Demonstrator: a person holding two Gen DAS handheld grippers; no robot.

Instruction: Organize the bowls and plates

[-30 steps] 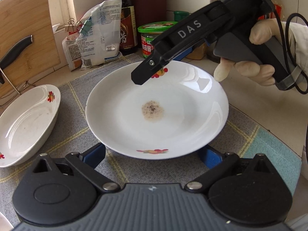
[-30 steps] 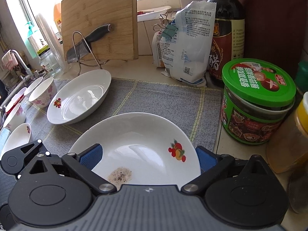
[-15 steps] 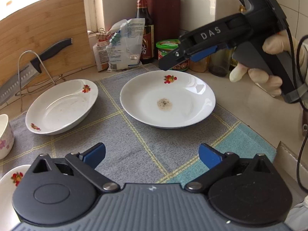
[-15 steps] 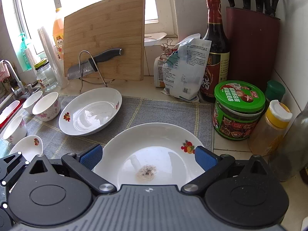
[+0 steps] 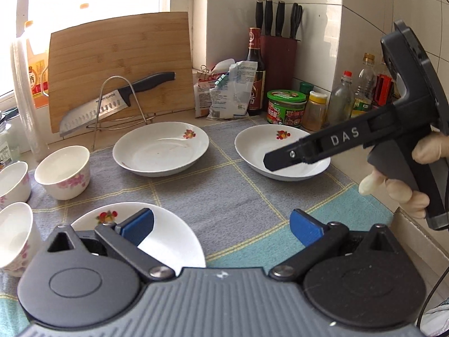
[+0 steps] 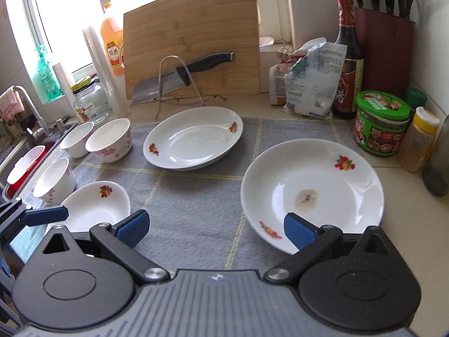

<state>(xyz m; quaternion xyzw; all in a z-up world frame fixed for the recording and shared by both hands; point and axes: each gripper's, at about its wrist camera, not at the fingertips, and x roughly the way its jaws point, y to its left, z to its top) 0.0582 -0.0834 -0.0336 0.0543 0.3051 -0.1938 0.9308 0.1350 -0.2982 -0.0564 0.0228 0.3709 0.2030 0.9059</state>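
Behind right claw [image 5: 273, 164], plate [image 5: 261, 143] half-hidden

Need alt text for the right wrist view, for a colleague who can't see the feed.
The open right gripper hovers empty over a grey checked mat, with a stained white plate just ahead on its right. Further off sit two more floral plates, three small bowls at left, and a cutting board with a knife.
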